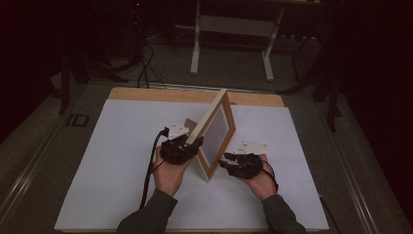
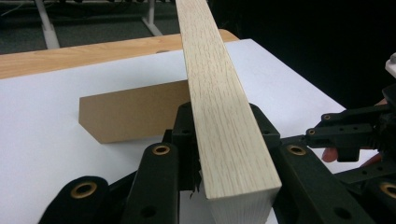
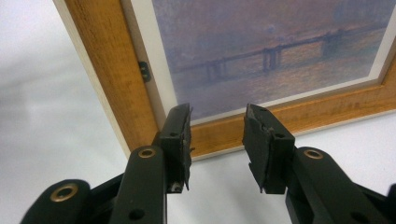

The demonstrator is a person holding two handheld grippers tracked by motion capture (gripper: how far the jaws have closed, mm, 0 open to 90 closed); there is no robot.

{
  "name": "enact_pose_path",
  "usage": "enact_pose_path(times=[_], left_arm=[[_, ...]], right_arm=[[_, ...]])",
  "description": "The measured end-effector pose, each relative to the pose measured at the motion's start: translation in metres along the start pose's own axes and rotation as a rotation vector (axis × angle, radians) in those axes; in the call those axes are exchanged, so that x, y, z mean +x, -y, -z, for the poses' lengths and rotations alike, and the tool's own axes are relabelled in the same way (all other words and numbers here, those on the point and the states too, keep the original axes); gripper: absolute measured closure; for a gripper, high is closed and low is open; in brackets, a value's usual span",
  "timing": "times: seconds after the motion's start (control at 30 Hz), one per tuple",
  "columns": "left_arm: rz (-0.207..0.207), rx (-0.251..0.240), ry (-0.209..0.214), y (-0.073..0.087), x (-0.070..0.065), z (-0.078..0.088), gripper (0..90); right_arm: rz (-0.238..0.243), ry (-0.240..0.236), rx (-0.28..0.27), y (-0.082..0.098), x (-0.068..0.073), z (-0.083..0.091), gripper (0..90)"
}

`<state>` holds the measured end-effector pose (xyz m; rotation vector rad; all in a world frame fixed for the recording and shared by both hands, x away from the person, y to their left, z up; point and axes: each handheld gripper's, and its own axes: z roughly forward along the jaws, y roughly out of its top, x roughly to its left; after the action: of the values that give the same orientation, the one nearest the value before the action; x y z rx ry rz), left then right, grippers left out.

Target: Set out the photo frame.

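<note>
a wooden picture frame (image 1: 215, 135) is found standing on edge on the white sheet (image 1: 122, 161) that covers the table, about at the sheet's middle, with its upper corner reaching toward the bare wooden strip (image 1: 146, 94) at the far side. in the high view the frame is seen leaning, its pictured face turned toward the right gripper (image 1: 227, 163) and its back toward the left gripper (image 1: 191, 145).

the left gripper (image 2: 224, 140) is held against the frame's near edge. in the left gripper view the pale wooden edge of the frame (image 2: 219, 107) is seen passing between the two black jaws, which are clamped on it, one at each side. a brown board prop (image 2: 133, 112) is noted behind the frame, its foot resting on the white sheet.

the right gripper (image 3: 217, 140) is held just in front of the frame's pictured face, low and near its bottom corner. its jaws are seen apart, with nothing between them; the tips lie close to the lower rail of the frame (image 3: 289, 116), and contact with it cannot be told. a print of a bridge in haze (image 3: 266, 46) is seen under the glass, and a small metal clip (image 3: 144, 71) is noted on the inner side rail.

both grippers are carried by a person's hands, with grey sleeves (image 1: 151, 214) entering below the frame.
</note>
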<state>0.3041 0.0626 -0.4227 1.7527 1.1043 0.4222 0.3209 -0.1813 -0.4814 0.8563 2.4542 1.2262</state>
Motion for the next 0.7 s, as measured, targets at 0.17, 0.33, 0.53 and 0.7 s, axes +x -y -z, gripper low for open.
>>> enact_pose_path(times=[0.17, 0.33, 0.53, 0.7], left_arm=[[0.008, 0.006, 0.019, -0.001, 0.005, 0.001, 72.5], [0.018, 0.013, 0.035, -0.002, 0.011, 0.002, 73.2], [0.025, 0.027, 0.078, -0.004, 0.022, 0.003, 73.8], [0.01, 0.046, 0.123, -0.006, 0.035, 0.006, 73.9]], right_arm=[[0.001, 0.005, -0.001, 0.0, -0.001, 0.002, 61.2], [-0.001, 0.014, -0.008, -0.001, -0.004, 0.005, 61.2], [-0.01, 0.04, -0.015, -0.005, -0.014, 0.01, 60.7], [-0.033, 0.074, -0.018, -0.009, -0.026, 0.014, 59.3]])
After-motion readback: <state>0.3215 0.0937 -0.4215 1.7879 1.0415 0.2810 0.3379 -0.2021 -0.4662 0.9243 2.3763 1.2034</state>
